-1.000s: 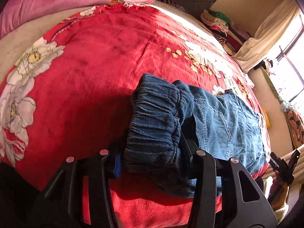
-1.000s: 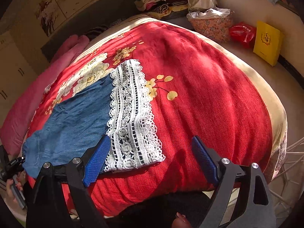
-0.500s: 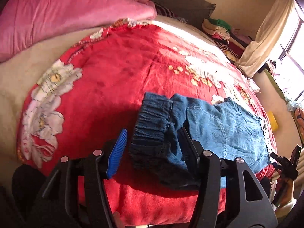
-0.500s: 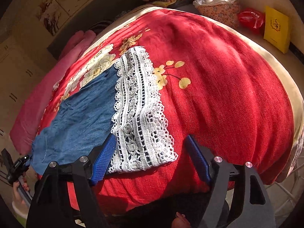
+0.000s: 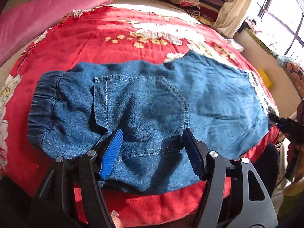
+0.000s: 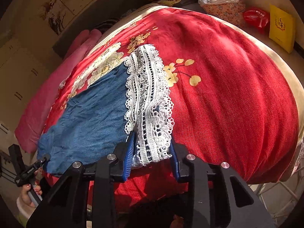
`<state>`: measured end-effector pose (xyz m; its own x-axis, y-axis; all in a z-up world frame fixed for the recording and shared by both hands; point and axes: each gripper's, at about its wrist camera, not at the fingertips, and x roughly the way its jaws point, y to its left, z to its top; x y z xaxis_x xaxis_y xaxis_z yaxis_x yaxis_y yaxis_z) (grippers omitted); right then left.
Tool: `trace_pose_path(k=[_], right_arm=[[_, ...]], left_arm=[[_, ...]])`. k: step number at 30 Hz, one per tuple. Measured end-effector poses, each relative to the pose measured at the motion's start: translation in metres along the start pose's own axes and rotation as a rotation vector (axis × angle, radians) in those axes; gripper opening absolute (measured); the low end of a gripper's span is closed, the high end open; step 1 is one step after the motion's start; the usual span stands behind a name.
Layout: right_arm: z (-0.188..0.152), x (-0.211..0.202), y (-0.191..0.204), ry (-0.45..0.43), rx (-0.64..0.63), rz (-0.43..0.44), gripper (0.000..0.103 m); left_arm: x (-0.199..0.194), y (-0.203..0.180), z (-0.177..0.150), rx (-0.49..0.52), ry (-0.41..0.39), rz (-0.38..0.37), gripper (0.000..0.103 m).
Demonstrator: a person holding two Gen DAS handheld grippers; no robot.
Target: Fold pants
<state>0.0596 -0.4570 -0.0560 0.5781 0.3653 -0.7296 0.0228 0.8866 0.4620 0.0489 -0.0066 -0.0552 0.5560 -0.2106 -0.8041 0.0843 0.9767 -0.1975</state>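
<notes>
Pants [image 5: 218,95] flat on red bedspread [image 5: 85,38]; left gripper [image 5: 152,152] jaws released, opening; right gripper [image 6: 152,152] jaws closing, clenching lace hem [image 6: 150,102].

pants [image 5: 144,102]: one pair, denim
lace hem [image 6: 150,102]: one
red floral bedspread [image 5: 106,38]: one
pink quilt [image 5: 41,17]: one
yellow box [image 6: 282,29]: one
red bag [image 6: 256,17]: one
gripper: two, left gripper [image 5: 152,152], right gripper [image 6: 152,152]

Bright sun came in through the window [image 5: 283,17] and lit the red bed [image 6: 237,95]. The corners were dark and bent.
</notes>
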Motion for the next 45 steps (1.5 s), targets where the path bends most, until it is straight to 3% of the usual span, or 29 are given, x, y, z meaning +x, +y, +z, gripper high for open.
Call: trace_pose_path(k=[5, 11, 13, 16, 18, 19, 22, 26, 29, 34, 37, 41, 45], right_arm=[[0.003, -0.015, 0.009, -0.054, -0.082, -0.077, 0.023], [-0.004, 0.008, -0.014, 0.004, -0.051, -0.110, 0.022], [-0.005, 0.007, -0.013, -0.006, -0.047, -0.114, 0.024], [-0.004, -0.003, -0.011, -0.013, -0.036, -0.108, 0.036], [-0.004, -0.018, -0.008, -0.048, -0.045, -0.131, 0.041], [-0.003, -0.027, -0.005, -0.071, -0.055, -0.148, 0.042], [0.001, -0.053, 0.001, -0.150, -0.079, -0.163, 0.046], [0.008, -0.060, 0.029, -0.186, -0.155, -0.101, 0.050], [0.018, -0.044, 0.057, -0.169, -0.232, -0.060, 0.051], [0.050, 0.000, 0.080, -0.110, -0.288, -0.017, 0.051], [0.072, 0.028, 0.084, -0.055, -0.298, 0.000, 0.051], [0.090, 0.064, 0.080, 0.024, -0.305, -0.049, 0.051], [0.099, 0.087, 0.069, 0.046, -0.297, -0.125, 0.051]], left_arm=[[0.004, 0.011, 0.000, -0.012, 0.009, 0.004, 0.053], [0.011, 0.009, 0.000, 0.003, 0.002, 0.016, 0.052], [0.011, 0.010, 0.000, 0.005, -0.004, 0.015, 0.052], [0.008, 0.010, 0.001, 0.014, -0.007, -0.008, 0.053], [-0.005, 0.005, 0.002, 0.033, -0.019, -0.024, 0.059], [-0.014, 0.002, 0.003, 0.040, -0.043, -0.034, 0.066], [-0.041, -0.006, 0.012, 0.064, -0.109, -0.022, 0.070], [-0.051, -0.023, 0.038, 0.080, -0.150, -0.065, 0.079], [-0.038, -0.046, 0.060, 0.111, -0.150, -0.092, 0.080], [0.006, -0.086, 0.092, 0.115, -0.073, -0.243, 0.080], [0.037, -0.109, 0.103, 0.154, -0.032, -0.264, 0.069], [0.081, -0.122, 0.109, 0.199, 0.030, -0.202, 0.067], [0.110, -0.124, 0.116, 0.227, 0.055, -0.119, 0.067]])
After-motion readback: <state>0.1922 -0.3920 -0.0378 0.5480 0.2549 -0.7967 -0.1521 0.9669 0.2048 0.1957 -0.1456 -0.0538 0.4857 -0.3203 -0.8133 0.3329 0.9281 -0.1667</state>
